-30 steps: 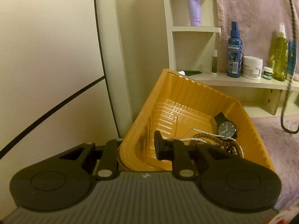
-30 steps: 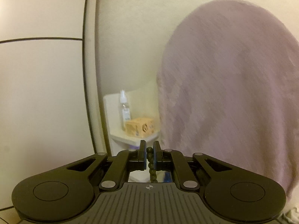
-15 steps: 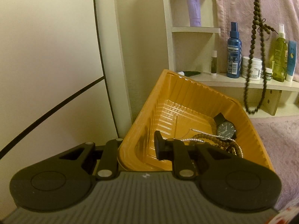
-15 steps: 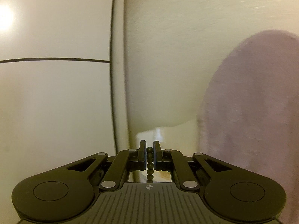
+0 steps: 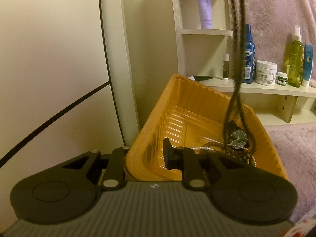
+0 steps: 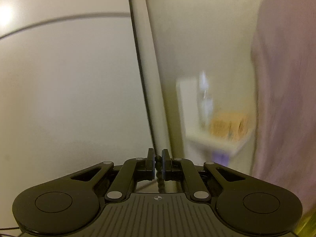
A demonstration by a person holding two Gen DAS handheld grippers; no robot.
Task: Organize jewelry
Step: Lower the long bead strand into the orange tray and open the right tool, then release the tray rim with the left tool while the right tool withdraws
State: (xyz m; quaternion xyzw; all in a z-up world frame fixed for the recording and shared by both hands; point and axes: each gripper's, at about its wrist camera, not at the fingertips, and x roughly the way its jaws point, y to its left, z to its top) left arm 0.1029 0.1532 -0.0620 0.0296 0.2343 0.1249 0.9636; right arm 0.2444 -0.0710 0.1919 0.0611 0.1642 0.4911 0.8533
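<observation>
Beads: your right gripper [image 6: 157,162] pinches the dark bead necklace [image 5: 236,63], its loop dangling into the orange tray [image 5: 189,106], gripped by your left gripper [image 5: 146,154], lower centre. Watch [image 5: 238,138] and pearls [image 5: 205,148] already inside; release remains.

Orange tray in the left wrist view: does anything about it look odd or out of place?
Yes. The orange tray sits tilted, its near rim clamped by the left gripper, so the watch and beads lie heaped in the low right corner. A dark bead strand dangles into it.
</observation>
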